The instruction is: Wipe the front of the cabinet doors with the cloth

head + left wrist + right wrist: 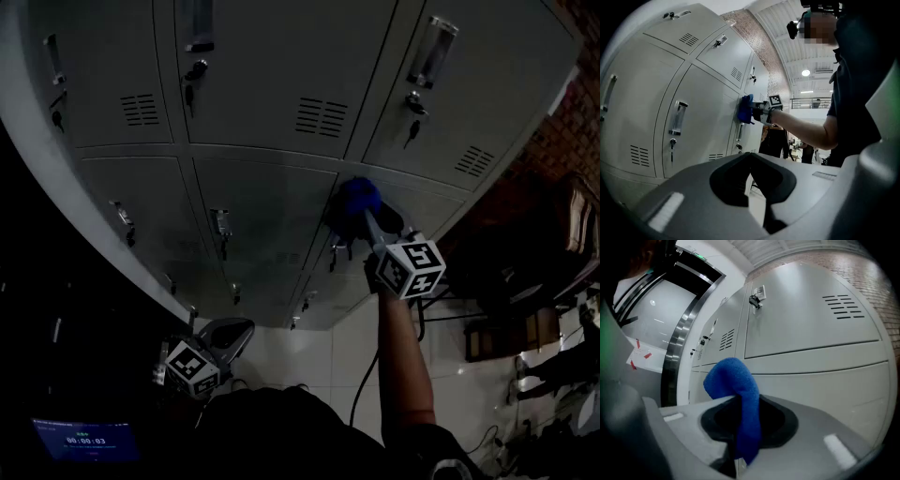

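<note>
A bank of grey metal cabinet doors [262, 202] fills the head view. My right gripper [364, 214] is shut on a blue cloth [354, 199], and the cloth is pressed against a door in the lower row, beside a handle. In the right gripper view the blue cloth [740, 390] hangs folded over the closed jaws, with the grey door [811, 333] right behind it. The left gripper view shows the same cloth [746, 108] on the door from the side. My left gripper [225, 335] hangs low at the left, away from the doors, jaws together and holding nothing [757, 197].
Each door carries a handle and key lock [221, 225] that stick out, and vent slots [321, 116]. A brick wall [572, 141] adjoins the cabinet on the right. Furniture and cables [525, 328] stand at the right, and a small lit screen [84, 439] at the lower left.
</note>
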`<state>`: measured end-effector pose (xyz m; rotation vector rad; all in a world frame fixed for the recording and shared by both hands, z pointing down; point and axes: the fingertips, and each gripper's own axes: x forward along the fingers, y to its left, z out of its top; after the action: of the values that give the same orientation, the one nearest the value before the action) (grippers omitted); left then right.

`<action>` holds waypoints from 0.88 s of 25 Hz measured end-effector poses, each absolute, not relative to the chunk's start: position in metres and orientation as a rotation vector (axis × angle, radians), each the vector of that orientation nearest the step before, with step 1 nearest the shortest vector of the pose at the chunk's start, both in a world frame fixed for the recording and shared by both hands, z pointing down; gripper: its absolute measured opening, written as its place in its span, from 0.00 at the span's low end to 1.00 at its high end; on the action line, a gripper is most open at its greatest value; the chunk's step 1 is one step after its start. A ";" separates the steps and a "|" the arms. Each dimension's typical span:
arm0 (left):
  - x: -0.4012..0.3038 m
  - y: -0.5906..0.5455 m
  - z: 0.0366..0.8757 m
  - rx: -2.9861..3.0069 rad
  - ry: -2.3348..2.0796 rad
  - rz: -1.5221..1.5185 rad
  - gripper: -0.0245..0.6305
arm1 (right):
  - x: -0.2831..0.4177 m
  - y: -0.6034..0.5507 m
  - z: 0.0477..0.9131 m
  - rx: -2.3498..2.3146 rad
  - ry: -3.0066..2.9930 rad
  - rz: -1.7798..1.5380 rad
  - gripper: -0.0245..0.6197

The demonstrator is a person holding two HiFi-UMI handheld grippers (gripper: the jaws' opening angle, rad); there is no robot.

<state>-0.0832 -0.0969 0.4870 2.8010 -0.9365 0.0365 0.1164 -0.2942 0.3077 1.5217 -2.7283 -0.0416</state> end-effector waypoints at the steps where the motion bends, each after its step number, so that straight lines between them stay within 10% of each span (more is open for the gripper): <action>1: -0.083 -0.097 0.487 2.802 -0.937 0.035 0.04 | 0.121 -0.294 0.307 1.532 -2.723 -0.042 0.16; 22: -0.035 -0.093 0.492 2.828 -0.824 0.057 0.04 | 0.276 -0.288 0.311 1.858 -2.515 0.009 0.16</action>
<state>-0.0346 -0.0928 0.4925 2.8275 -0.8236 0.0565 0.2758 -0.2885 0.3115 1.8582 -2.5153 0.0094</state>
